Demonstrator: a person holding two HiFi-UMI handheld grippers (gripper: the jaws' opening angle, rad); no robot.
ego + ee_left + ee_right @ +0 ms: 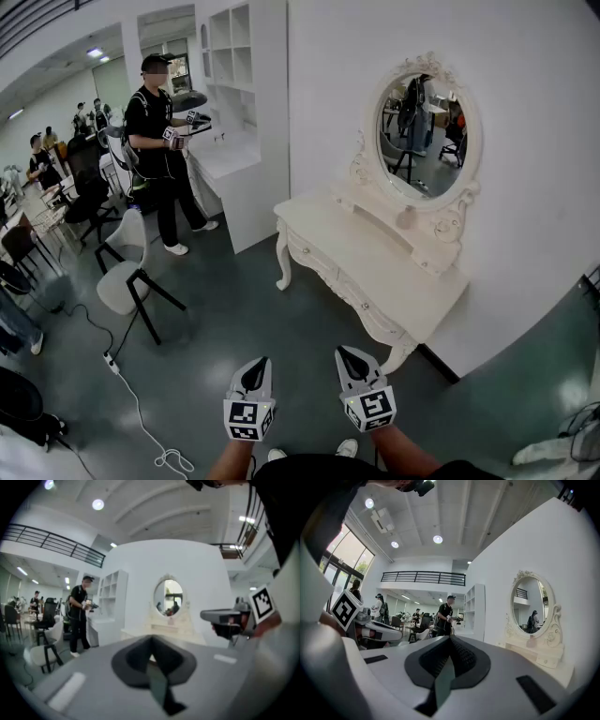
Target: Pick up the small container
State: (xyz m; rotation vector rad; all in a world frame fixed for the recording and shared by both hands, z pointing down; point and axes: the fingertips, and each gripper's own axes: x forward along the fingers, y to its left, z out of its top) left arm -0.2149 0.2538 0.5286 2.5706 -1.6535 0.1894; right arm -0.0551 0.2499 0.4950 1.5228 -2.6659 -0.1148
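Note:
A cream dressing table [352, 248] with an oval mirror [427, 127] stands against the white wall ahead of me. A small pale container [405, 218] sits on its top at the foot of the mirror; it also shows in the right gripper view [530, 641] and in the left gripper view [169, 614]. My left gripper [255, 362] and right gripper [344, 352] are held side by side low in the head view, over the dark floor and well short of the table. Both have their jaws together with nothing between them [151, 641] [451, 638].
A person in black [155, 141] stands holding grippers by a white shelf unit [234, 112] at the back left. A white chair [127, 272] stands on the floor to the left, near a power strip with a white cable [112, 361]. Other people sit at desks far left.

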